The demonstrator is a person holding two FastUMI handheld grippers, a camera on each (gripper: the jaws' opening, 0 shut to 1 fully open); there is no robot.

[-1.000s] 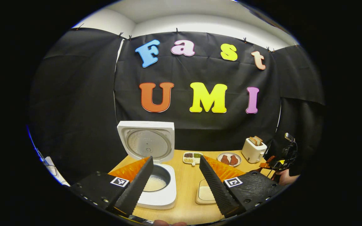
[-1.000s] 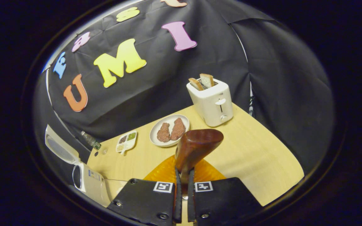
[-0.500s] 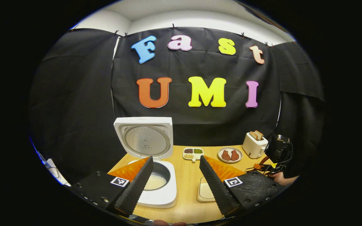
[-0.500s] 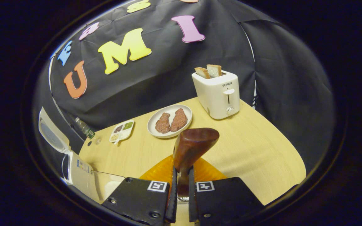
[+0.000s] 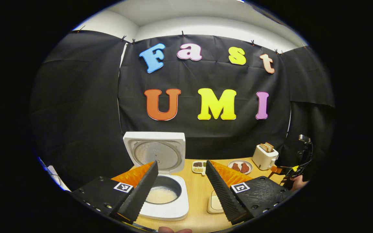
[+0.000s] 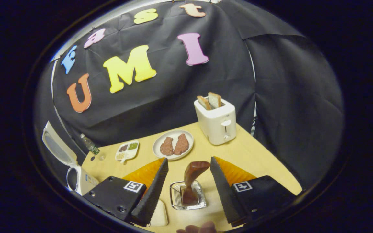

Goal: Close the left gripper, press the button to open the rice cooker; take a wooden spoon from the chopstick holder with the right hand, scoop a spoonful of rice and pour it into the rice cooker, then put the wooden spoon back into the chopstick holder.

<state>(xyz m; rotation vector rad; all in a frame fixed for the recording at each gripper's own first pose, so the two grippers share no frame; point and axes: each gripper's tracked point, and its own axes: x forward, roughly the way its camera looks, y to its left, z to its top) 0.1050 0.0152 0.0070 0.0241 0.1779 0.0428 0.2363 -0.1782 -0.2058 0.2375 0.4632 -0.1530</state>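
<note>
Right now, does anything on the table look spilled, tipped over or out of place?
Nothing stands out. The wooden spoon stands in its holder, leaning a little, the rice cooker is open, and the toaster is upright.

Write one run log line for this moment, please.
left gripper open | right gripper open | brown wooden spoon standing in metal chopstick holder | white rice cooker open

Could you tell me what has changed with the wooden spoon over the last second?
The right gripper opened and let go of the dark brown wooden spoon, which now stands in the metal wire chopstick holder. The white rice cooker stays open, the left gripper open.
</note>
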